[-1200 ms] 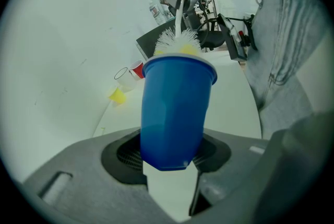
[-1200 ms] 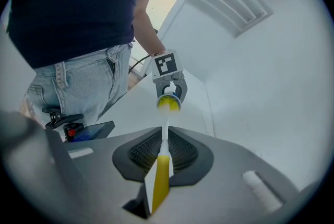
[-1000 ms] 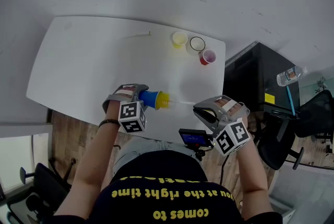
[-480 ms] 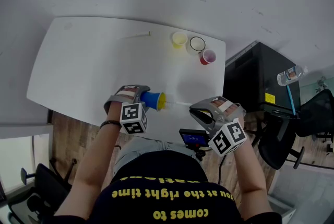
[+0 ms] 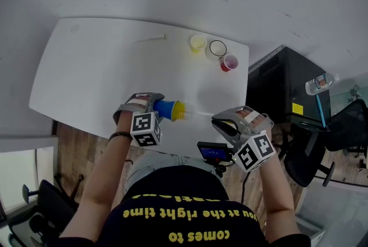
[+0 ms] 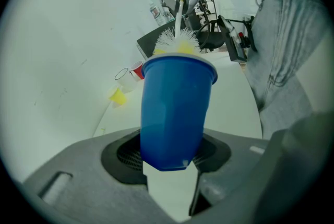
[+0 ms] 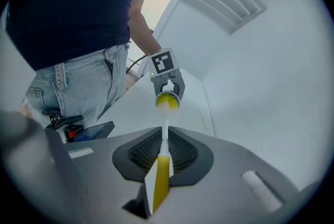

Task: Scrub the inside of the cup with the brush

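Change since the earlier frames: none of note. Both grippers, cup and brush match their places of a second ago.

Head view
- Blue cup [image 5: 167,109]: held on its side above the near edge of the white table [image 5: 86,67]. Long axis runs left to right, mouth towards the right gripper.
- Left gripper [image 5: 158,107]: clamped on the cup's base end.
- Brush [image 5: 195,114]: thin and in line with the cup, head at the cup's mouth, handle running right into the right gripper [image 5: 217,120].
- Far side of the table: a yellow cup [image 5: 198,42], a clear cup [image 5: 217,48] and a red cup [image 5: 229,62], close together.

Left gripper view
- Jaws roughly half apart, pads pressed on both sides of the blue cup near its bottom.
- Mouth points away from the camera. White and yellow bristles stand just past the rim.

Right gripper view
- Jaws nearly together, pinching the brush's yellow handle.
- The white shaft runs straight ahead to the cup's mouth, which faces the camera full of yellow bristles.
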`<state>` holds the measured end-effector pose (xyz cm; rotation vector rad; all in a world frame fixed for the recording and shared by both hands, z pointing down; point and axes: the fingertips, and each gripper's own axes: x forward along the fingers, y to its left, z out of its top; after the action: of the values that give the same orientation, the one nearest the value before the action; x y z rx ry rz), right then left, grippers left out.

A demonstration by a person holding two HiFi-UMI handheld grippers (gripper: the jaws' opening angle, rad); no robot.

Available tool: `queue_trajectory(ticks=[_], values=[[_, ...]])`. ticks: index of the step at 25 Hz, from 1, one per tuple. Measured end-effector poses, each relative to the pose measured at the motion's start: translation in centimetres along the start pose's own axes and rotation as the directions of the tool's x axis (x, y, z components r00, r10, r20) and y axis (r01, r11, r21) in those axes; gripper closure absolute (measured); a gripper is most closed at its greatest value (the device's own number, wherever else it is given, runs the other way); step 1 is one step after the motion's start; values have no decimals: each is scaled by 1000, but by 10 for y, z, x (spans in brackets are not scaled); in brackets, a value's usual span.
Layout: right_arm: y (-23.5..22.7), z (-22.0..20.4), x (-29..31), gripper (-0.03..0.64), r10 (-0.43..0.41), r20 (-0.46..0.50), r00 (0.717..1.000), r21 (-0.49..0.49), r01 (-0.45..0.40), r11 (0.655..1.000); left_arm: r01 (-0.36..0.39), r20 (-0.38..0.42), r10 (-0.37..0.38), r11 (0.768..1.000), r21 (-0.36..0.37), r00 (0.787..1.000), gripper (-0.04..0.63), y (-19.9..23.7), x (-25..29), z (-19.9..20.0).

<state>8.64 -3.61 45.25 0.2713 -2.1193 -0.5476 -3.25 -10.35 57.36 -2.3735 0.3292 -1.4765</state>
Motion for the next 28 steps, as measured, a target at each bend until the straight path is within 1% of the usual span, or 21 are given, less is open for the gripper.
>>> queue_trajectory(ticks=[8,14,19,22,28], values=[[1,-4,-10,574,-2,14,1000,42,1,999,5,-3,-5,1000,7,1000,368,-2,-2,-4],[-2,-9,-19,574,-3,41,999,103,-2,995,-8,-5,8,1000,-3,1000,368,1,-3,-9],[-5,-11,-24,574,-26,82,996,181,10,983,-9,10,9,999,-53,1000,368,4,-4,-16],[-6,-14,-26,574,-45,103,994,232,20,972,-3,27,5,995,-97,1000,368,4,-5,-18],[-7,-20,-30,574,-89,130,988,321,43,946,-9,46,17,987,-160,999,367,5,-9,-26]])
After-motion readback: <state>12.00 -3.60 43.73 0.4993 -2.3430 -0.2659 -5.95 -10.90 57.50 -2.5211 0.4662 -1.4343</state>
